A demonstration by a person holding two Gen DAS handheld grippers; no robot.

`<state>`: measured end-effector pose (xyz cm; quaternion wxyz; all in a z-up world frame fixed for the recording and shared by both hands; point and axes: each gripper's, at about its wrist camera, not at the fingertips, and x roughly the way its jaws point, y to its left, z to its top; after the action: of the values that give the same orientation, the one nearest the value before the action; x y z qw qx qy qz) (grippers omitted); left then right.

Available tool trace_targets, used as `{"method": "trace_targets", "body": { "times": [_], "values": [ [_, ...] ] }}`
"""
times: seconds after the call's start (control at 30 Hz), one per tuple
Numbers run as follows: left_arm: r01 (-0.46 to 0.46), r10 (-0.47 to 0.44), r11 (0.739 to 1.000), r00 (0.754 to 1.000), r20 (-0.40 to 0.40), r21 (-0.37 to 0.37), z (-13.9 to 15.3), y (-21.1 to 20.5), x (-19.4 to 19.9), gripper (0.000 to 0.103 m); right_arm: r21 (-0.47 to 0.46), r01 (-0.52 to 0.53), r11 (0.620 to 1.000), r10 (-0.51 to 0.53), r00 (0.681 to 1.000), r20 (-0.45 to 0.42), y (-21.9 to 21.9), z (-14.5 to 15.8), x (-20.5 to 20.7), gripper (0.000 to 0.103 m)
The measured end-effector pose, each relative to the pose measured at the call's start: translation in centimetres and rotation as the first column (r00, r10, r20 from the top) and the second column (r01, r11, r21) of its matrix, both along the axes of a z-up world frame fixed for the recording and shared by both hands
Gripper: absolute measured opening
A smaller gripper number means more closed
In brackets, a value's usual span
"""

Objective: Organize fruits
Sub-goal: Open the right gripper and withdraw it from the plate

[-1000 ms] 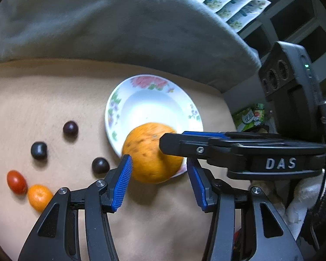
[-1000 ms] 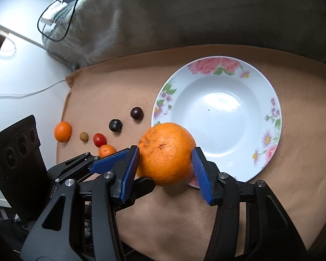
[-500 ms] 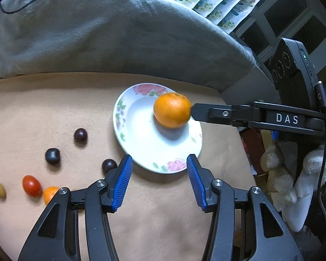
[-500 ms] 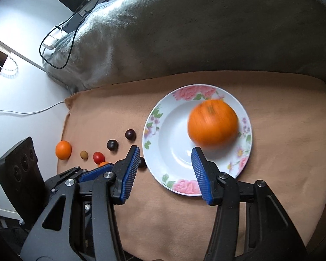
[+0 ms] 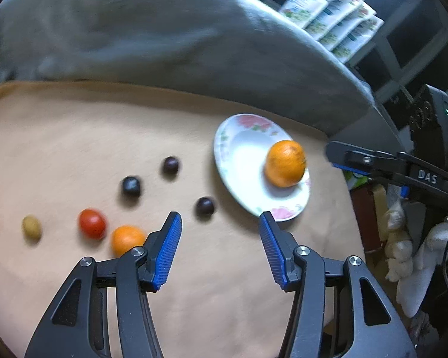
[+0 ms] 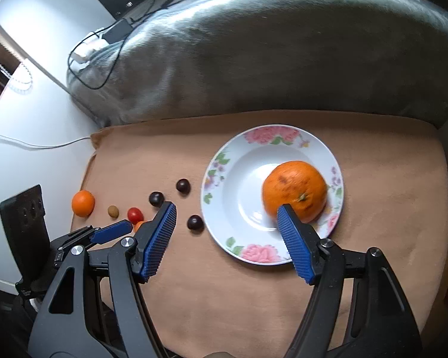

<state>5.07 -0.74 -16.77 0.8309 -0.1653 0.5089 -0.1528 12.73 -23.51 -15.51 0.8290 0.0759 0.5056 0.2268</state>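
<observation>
A big orange (image 6: 294, 189) lies in the flowered white plate (image 6: 271, 132) on the tan cloth, towards the plate's right side. My right gripper (image 6: 227, 207) hovers above the plate's near rim, its jaws opening, nothing between them. My left gripper (image 5: 219, 214) hangs over the cloth left of the plate (image 5: 239, 161), its jaws also opening and empty. Just beyond its tips lies a dark round fruit (image 5: 205, 205). Two more dark fruits (image 5: 170, 164) (image 5: 130, 185), a red tomato (image 5: 92, 223), a small orange fruit (image 5: 127, 238) and an olive-coloured fruit (image 5: 31, 228) lie to the left.
A thick grey blanket (image 6: 283, 59) rises behind the cloth. Left of the cloth is a white surface (image 6: 30, 119) with cables. A mandarin (image 6: 83, 203) sits near the cloth's left edge. Packets (image 5: 328, 15) and shelves stand at the back right. A white-gloved hand (image 5: 418, 253) holds the right gripper.
The right gripper let the big orange go into the plate, then rose and drew back with its jaws widening. The left gripper shifted left and back, so more small fruits show.
</observation>
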Motion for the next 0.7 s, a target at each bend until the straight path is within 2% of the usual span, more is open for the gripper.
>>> {"method": "trace_targets", "body": {
  "times": [0.13, 0.3, 0.43, 0.7],
  "values": [
    [-0.075, 0.075, 0.997, 0.997, -0.011, 0.003, -0.2, 2.5, -1.2, 0.055, -0.016, -0.049, 0.999, 0.05, 0.998, 0.045, 1.4, 0.4, -0.7, 0.073],
    [-0.143, 0.144, 0.989, 0.989, -0.037, 0.048, -1.0, 5.3, -2.9, 0.055, -0.045, -0.12, 0.992, 0.123, 0.989, 0.08, 3.6, 0.4, -1.6, 0.073],
    [-0.181, 0.185, 0.981, 0.981, -0.056, 0.062, -2.0, 7.1, -4.0, 0.055, -0.076, -0.19, 0.979, 0.195, 0.979, 0.065, 5.3, -0.3, -2.0, 0.073],
    [-0.225, 0.23, 0.972, 0.97, -0.08, 0.075, -3.6, 8.2, -4.9, 0.055, -0.15, -0.343, 0.927, 0.351, 0.936, 0.031, 9.1, -1.7, -2.6, 0.073]
  ]
}}
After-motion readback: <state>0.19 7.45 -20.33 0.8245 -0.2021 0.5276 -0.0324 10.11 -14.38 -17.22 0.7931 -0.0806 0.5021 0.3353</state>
